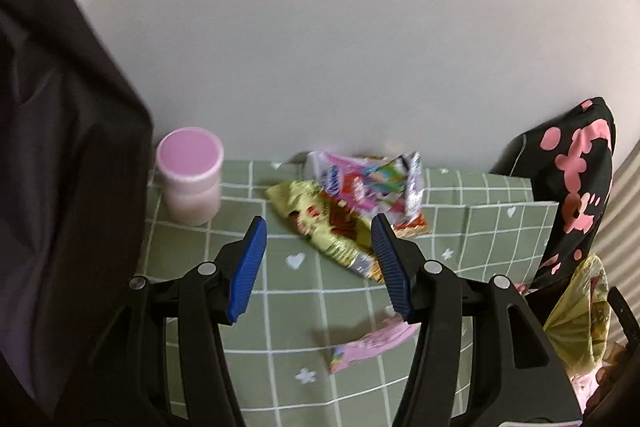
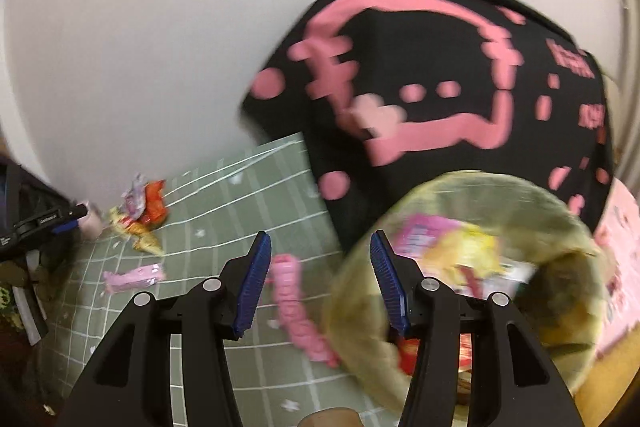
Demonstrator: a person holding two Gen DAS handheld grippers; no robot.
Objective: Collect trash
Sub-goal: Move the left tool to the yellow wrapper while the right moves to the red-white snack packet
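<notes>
Blurred pink wrapper (image 2: 298, 311) lies half hidden behind the bin bag (image 2: 360, 311); left gripper (image 1: 318, 251) and right gripper (image 2: 320, 279) both gape, holding nothing

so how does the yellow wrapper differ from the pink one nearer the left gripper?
The yellow wrapper is larger and crumpled, and lies in a pile under another printed packet by the wall. The pink wrapper is smaller, slim and flat, and lies alone, nearer the left gripper. Both rest on the green checked cloth, ungripped.

Left gripper (image 1: 318, 233) open, empty — right gripper (image 2: 316, 247) seemingly likewise.
</notes>
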